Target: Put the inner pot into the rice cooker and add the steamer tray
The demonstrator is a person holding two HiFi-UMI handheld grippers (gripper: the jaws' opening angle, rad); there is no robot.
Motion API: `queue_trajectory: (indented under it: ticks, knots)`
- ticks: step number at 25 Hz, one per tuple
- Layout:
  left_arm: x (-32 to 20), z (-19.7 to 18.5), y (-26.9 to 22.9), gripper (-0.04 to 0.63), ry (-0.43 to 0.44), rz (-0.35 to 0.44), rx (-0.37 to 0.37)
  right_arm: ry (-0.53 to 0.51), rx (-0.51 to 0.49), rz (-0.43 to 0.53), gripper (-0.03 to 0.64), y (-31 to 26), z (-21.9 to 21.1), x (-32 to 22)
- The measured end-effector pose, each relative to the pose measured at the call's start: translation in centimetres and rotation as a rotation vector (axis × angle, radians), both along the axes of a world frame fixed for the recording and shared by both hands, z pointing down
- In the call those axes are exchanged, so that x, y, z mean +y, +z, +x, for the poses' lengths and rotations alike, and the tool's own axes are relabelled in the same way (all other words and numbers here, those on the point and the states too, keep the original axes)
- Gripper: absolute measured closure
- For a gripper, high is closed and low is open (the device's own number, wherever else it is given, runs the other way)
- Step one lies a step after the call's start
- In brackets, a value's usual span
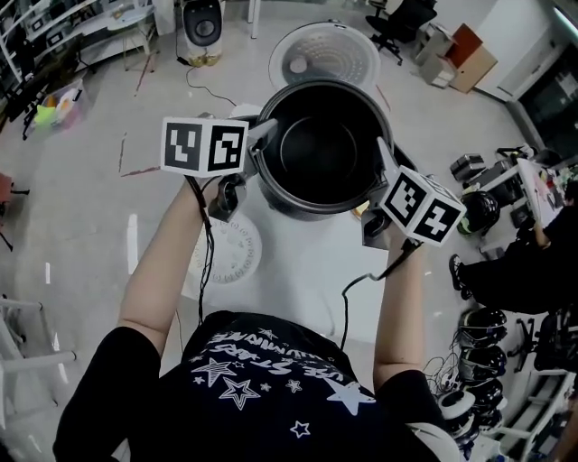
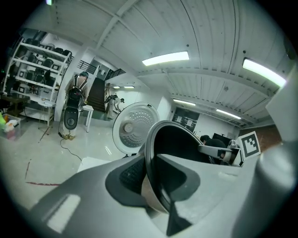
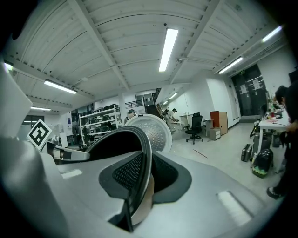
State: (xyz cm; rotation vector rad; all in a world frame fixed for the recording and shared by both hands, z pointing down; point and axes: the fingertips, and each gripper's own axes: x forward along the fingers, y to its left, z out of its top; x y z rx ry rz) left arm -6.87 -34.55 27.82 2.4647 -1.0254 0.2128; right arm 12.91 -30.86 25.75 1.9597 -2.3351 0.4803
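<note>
The dark inner pot (image 1: pixel 321 149) hangs in the air above the white table (image 1: pixel 307 271), carried by its rim from both sides. My left gripper (image 1: pixel 260 140) is shut on the pot's left rim (image 2: pixel 151 153), and my right gripper (image 1: pixel 384 171) is shut on the right rim (image 3: pixel 145 153). Behind the pot stands the rice cooker's open lid (image 1: pixel 325 54), white and perforated, also visible as the round lid (image 2: pixel 132 128) and lid (image 3: pixel 156 130). The cooker's body is hidden by the pot. On the table below my left arm lies the white round steamer tray (image 1: pixel 230 253).
A standing appliance (image 1: pixel 201 23) with a cable is on the floor at the back left. An office chair (image 1: pixel 397 23) and boxes are at the back right. A black bag (image 1: pixel 479 212) and other gear crowd the right side, where a seated person (image 1: pixel 533 253) is.
</note>
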Motion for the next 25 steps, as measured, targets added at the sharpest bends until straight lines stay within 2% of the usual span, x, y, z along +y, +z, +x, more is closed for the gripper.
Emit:
queue_trajectory:
  ticks: [7, 17, 25]
  knots:
    - [-3.7, 0.3, -0.1, 0.523, 0.048, -0.018, 0.004, 0.048, -0.009, -0.025, 0.535, 0.0, 0.1, -2.8]
    - [-7.7, 1.8, 4.4, 0.526, 0.131, -0.121, -0.029, 0.146, -0.021, -0.142, 0.535, 4.8, 1.2, -5.4]
    - [-9.6, 3.9, 8.3, 0.528, 0.122, -0.181, -0.107, 0.11, -0.032, -0.231, 0.535, 9.3, 3.4, -7.5]
